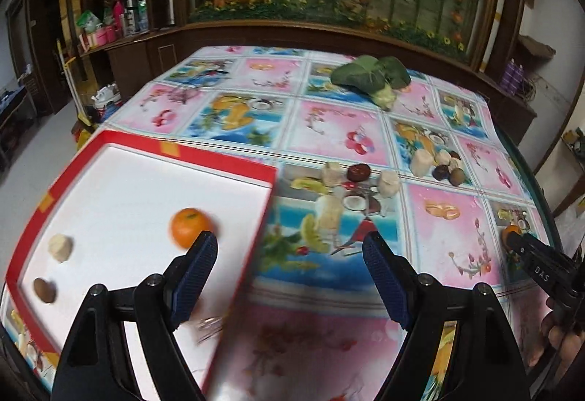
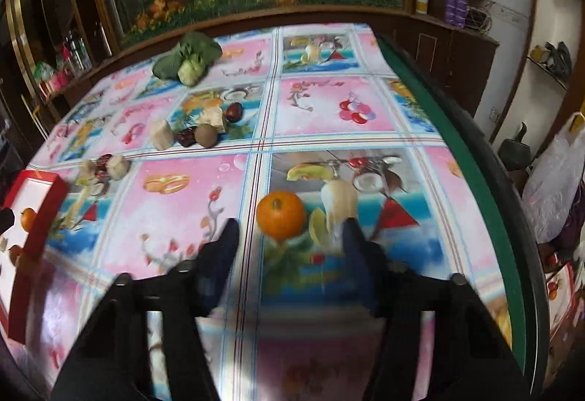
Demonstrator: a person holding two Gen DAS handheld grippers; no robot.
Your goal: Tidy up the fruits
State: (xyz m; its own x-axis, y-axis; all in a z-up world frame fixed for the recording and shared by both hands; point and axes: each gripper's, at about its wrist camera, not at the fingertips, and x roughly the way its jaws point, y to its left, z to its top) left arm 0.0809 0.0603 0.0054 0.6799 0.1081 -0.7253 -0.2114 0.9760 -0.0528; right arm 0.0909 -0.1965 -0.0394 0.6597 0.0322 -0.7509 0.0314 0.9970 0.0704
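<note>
Between the spread right tongs (image 2: 290, 236), just ahead of the fingertips and not yet touched, sat an orange (image 2: 280, 214) on the table (image 2: 365, 101). It looked round, firm and smooth-skinned, light enough for one grip, so I judged it apt to roll or squirt out unless taken across its widest middle with gentle pressure. Over the red-rimmed tray (image 1: 237, 167) the left tongs (image 1: 290, 247) hung wide apart, holding nothing; a second orange (image 1: 190, 227) lay on the white tray floor beside one finger, with a pale chunk (image 1: 61, 247) and a small brown fruit (image 1: 44, 290) nearer the corner. Farther up the table lay a scatter of pale and dark fruits (image 2: 193, 134) and a leafy green vegetable (image 2: 188, 61)
</note>
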